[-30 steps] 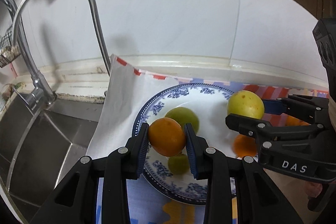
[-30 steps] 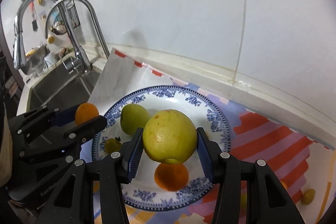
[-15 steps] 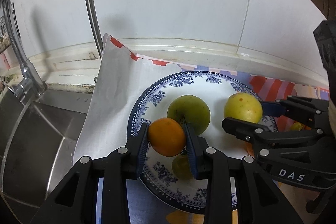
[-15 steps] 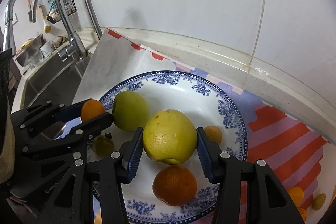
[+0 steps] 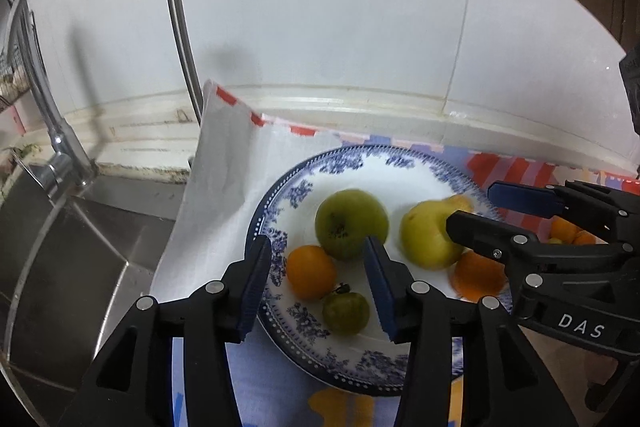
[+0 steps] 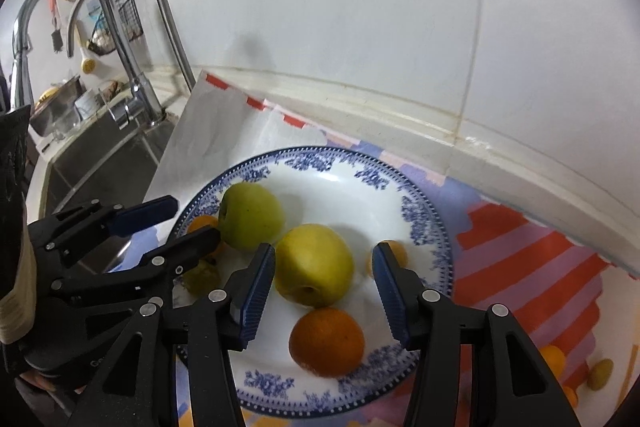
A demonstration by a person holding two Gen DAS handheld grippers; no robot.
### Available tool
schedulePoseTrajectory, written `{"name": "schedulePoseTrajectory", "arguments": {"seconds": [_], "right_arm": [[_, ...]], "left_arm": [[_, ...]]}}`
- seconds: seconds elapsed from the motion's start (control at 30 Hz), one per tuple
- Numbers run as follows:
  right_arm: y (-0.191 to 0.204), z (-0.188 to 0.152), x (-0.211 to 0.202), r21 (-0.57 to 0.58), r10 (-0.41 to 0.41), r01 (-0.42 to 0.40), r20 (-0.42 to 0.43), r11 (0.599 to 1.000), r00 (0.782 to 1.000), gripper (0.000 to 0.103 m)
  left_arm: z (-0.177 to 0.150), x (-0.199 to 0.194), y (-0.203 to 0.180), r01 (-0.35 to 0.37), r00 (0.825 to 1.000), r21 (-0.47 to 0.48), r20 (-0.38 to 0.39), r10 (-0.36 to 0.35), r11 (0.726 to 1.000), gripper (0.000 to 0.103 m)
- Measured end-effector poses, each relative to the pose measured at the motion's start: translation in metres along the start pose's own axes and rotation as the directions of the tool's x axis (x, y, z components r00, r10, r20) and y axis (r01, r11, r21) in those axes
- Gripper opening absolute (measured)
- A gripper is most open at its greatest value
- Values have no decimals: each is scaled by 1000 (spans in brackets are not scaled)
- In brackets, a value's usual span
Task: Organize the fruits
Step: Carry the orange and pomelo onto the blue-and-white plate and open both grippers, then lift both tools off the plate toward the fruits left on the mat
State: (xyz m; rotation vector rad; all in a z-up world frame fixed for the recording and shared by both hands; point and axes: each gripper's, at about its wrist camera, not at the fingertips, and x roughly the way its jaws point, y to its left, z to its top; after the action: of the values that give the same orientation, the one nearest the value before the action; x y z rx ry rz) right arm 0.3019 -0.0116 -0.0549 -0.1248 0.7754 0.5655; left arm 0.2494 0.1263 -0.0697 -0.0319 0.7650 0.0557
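Blue-padded jaws of the left gripper (image 5: 318, 281) are standing spread apart over the near-left rim of the blue-and-white plate (image 5: 348, 163), and the small orange (image 5: 311, 271) is lying on the plate between them, touching neither pad. Just behind it the green apple (image 5: 351, 223) is resting, and a small green fruit (image 5: 345, 312) with a dark stem is sitting just in front. The right gripper (image 6: 324, 287) is likewise standing with its jaws released; the yellow apple (image 6: 314, 265) is sitting on the plate between its pads, close to the left pad and clear of the right one. A larger orange (image 6: 327, 342) is lying just in front of the yellow apple, and a small orange fruit (image 6: 394, 253) is showing partly behind the right pad. All fruits are round and smooth-skinned; the plate is glazed ceramic with a floral rim pattern. It is resting on a patterned cloth (image 6: 528, 259) with red and lilac stripes, whose pale underside is folded up toward the wall at the left. Loose small fruits (image 6: 600, 373) are lying on the cloth well apart from the plate, at the right. A steel sink (image 5: 72, 259) with a curved chrome faucet (image 5: 168, 11) is bordering the cloth on the left, and a white tiled wall (image 6: 360, 7) is closing off the far side.
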Motion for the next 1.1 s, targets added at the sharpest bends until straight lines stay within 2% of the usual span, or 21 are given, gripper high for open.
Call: {"name": "schedulePoseTrajectory", "arguments": {"seconds": [0.1,0.17,0.3,0.5,0.57,0.7,1.1], "right_arm": [[-3,-2,-19,19,-19,19,36,1000,999,52],[-6,-3,-30,36,-23,21,53,999,998,57],[-11,-5,-57,50,-43,38,97,998,994,58],[-17,-13,-96,81,-71,60,150,995,986,58],[-21,-18,-110,92,-88,73,170,993,981,63],[-29,-26,-136,124,-126,102,207,987,970,63],[-56,-59,-190,180,-236,196,242,964,941,64]], "left_arm": [[5,-17,-5,-10,999,1,37,10,1000,52],[7,-31,-10,-9,998,0,65,9,1000,56],[10,-54,-21,-12,994,15,111,10,1000,61],[11,-83,-40,14,986,30,163,-19,999,68],[11,-92,-47,21,983,39,180,-28,999,71],[9,-107,-63,30,978,68,205,-44,997,74],[-4,-137,-109,69,958,147,265,-107,987,85]]}}
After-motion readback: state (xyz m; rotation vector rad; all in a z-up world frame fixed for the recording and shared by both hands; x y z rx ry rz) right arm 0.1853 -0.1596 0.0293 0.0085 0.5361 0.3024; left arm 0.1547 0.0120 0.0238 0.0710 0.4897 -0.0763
